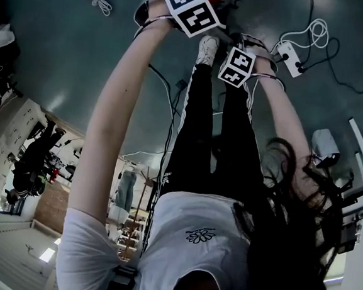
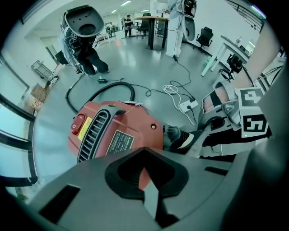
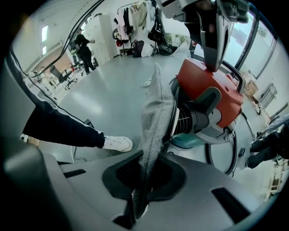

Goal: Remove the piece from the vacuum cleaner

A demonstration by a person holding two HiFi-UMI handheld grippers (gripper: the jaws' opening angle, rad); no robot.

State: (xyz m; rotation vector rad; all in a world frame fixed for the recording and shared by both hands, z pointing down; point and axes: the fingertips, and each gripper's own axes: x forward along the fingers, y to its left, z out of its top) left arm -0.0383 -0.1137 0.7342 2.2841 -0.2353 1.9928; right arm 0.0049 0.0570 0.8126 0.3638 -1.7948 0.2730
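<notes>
Low in the right gripper view, the right gripper has its jaws clamped on the bottom end of a grey mesh piece. The piece rises up the frame's centre, just beside the open end of the red vacuum cleaner at upper right. Left of it, a white shoe rests on the floor. Low in the left gripper view, the left gripper has its jaws drawn together, with the red housing right behind them. Farther off, a black hose curls at upper left, and a white power strip lies right of centre.
</notes>
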